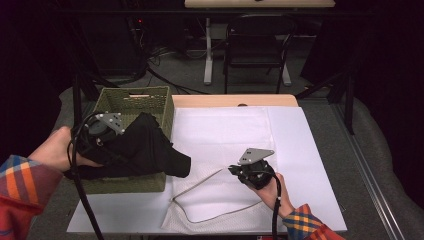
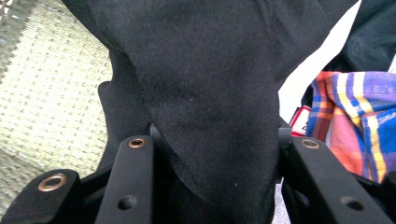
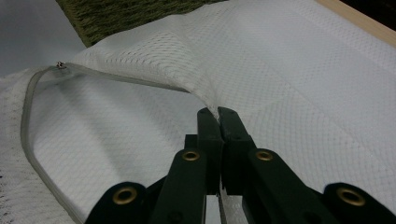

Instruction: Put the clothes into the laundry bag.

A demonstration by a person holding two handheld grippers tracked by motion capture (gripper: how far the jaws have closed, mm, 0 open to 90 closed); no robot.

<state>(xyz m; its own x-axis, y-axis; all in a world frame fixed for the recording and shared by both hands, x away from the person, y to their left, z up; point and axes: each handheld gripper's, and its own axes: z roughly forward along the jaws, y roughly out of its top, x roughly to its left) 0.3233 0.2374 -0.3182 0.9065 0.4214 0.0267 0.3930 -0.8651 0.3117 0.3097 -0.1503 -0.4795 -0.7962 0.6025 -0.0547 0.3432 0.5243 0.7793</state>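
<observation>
Black garment (image 2: pixel 205 93) bunched between left gripper (image 1: pixel 107 131) jaws, half closed on soft folds; hangs over woven basket (image 1: pixel 150 95) at left of high view, tail spilling onto white cover. Likely light, limp, droopy; grip thick bunch, not edge. Right gripper (image 3: pixel 218 116) jaws pinched shut on rim of white mesh bag (image 3: pixel 299 84), lower centre, holding zipped mouth raised; mesh thin, floppy.

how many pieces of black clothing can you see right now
1. The black garment hangs from the left hand-held gripper over the woven basket at the table's left. More could lie hidden in the basket beneath it.
</observation>
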